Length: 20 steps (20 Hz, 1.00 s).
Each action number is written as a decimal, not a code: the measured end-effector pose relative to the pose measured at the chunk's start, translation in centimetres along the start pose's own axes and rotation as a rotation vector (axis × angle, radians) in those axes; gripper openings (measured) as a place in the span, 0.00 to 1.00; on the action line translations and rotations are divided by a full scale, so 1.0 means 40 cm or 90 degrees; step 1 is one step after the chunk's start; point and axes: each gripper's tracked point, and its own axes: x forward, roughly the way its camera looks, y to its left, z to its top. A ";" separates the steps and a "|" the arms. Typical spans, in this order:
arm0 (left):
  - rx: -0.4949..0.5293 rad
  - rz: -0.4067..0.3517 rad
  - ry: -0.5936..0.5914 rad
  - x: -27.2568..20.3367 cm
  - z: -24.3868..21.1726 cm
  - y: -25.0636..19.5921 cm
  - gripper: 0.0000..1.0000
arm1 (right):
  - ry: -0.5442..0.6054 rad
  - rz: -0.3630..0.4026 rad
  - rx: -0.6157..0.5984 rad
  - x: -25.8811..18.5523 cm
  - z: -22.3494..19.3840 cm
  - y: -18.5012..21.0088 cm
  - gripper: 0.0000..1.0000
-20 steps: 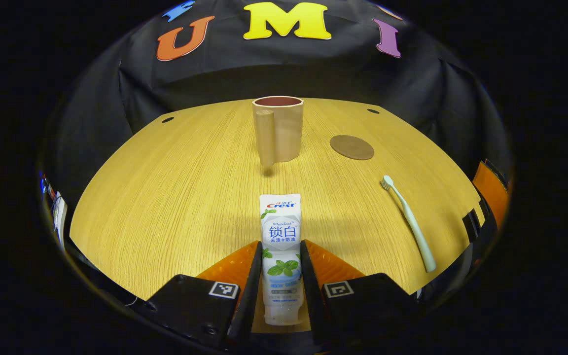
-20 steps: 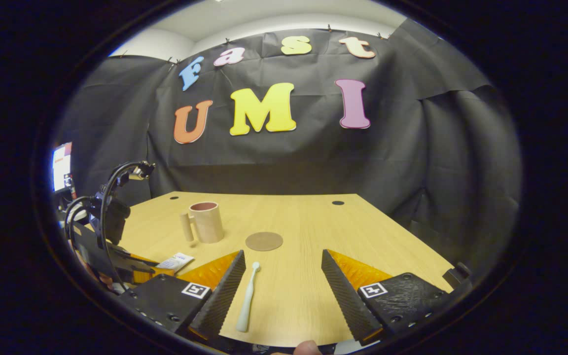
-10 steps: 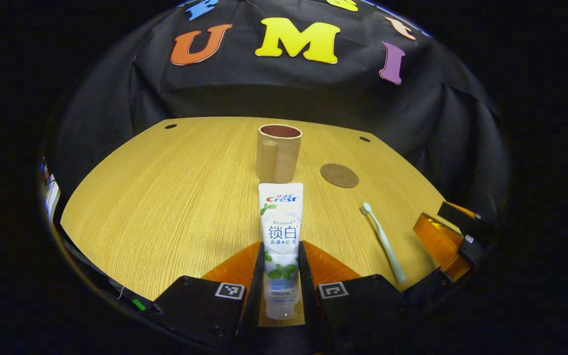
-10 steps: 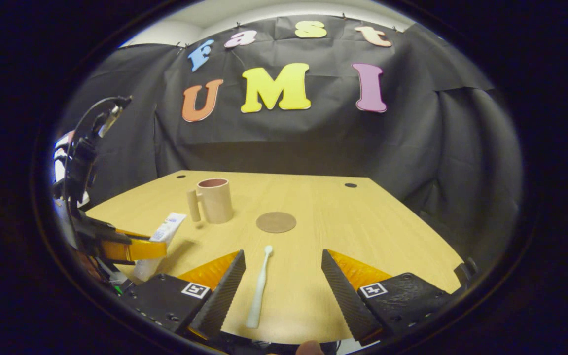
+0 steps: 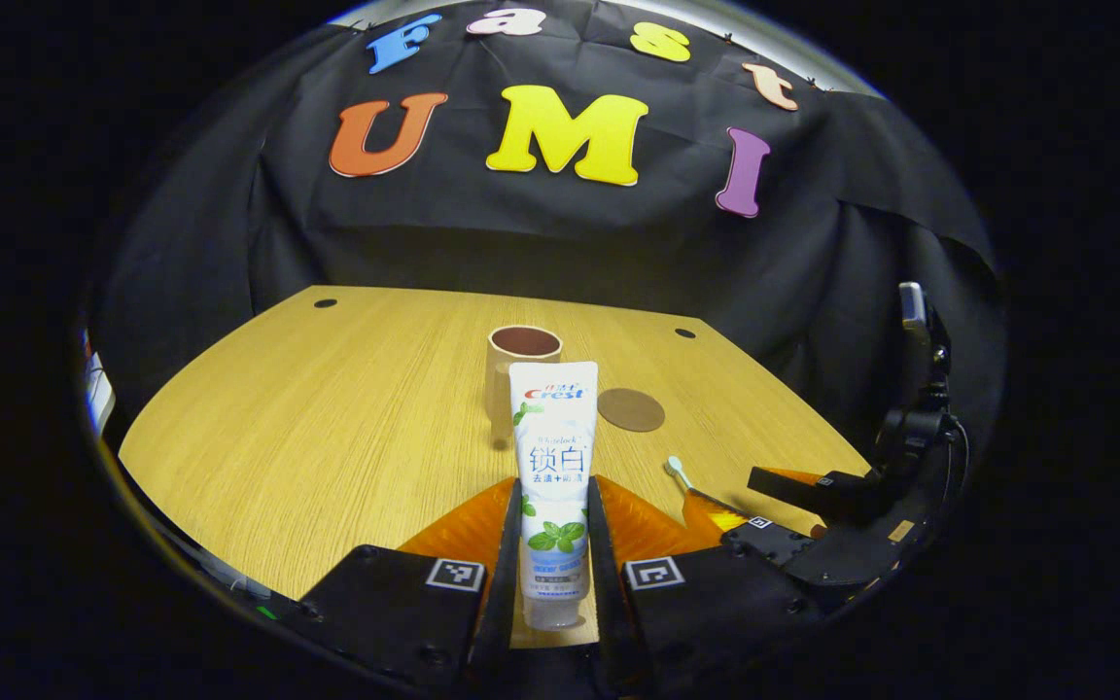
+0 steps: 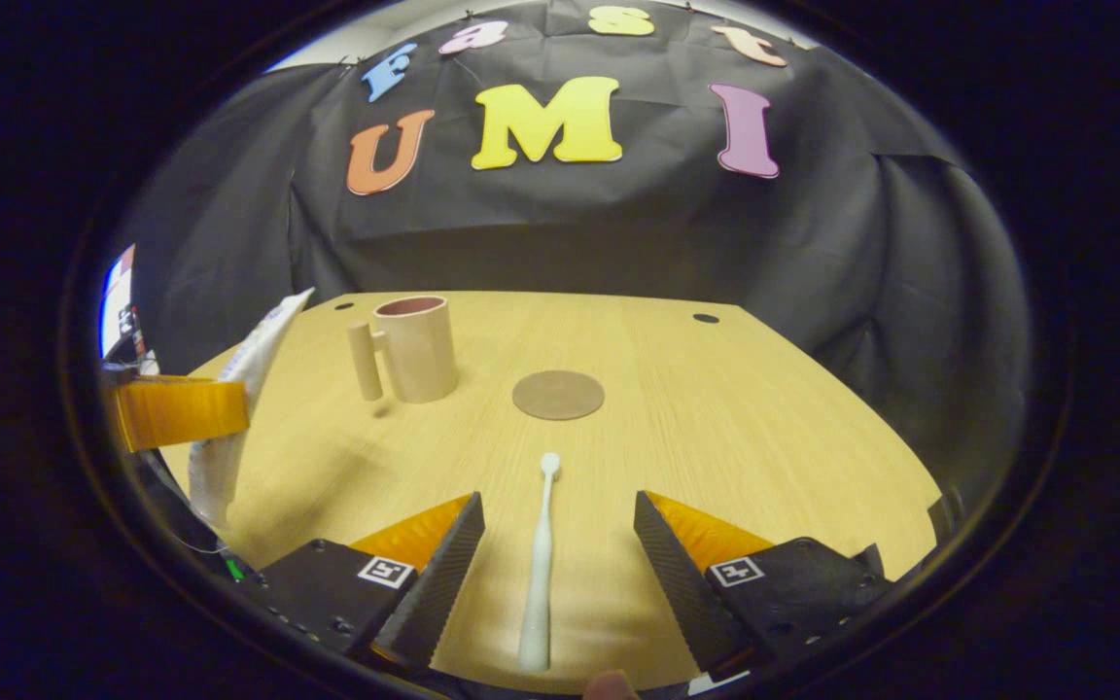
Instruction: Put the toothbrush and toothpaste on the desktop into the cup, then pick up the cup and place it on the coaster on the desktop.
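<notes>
Your left gripper [image 5: 552, 544] pinches the white toothpaste tube [image 5: 554, 457], raised off the wooden desktop [image 6: 716, 408] — bring it over the beige handled cup [image 6: 416, 347], cap down. Your right gripper [image 6: 560, 544] stands spread around the pale toothbrush [image 6: 541, 574] — centre before closing.

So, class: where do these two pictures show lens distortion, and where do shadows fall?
Left gripper view: the desktop edge bows like a bowl, fisheye bending. Right gripper view: the cup handle casts a small shadow on the wood, and a soft shadow lies below the lifted toothpaste.
</notes>
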 end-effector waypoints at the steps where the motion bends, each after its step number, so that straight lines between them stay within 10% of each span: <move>1: 0.003 0.003 -0.012 -0.004 0.015 0.005 0.39 | 0.005 -0.003 0.004 0.014 -0.001 0.003 0.94; 6: 0.003 0.016 -0.054 -0.010 0.075 0.024 0.38 | 0.052 -0.028 0.016 0.075 -0.025 0.002 0.79; 12: 0.001 0.048 -0.075 -0.005 0.101 0.069 0.38 | 0.076 0.013 0.047 0.088 -0.037 0.021 0.03; 20: -0.009 0.046 -0.124 0.023 0.206 0.070 0.39 | 0.011 0.061 0.077 0.035 0.047 0.004 0.00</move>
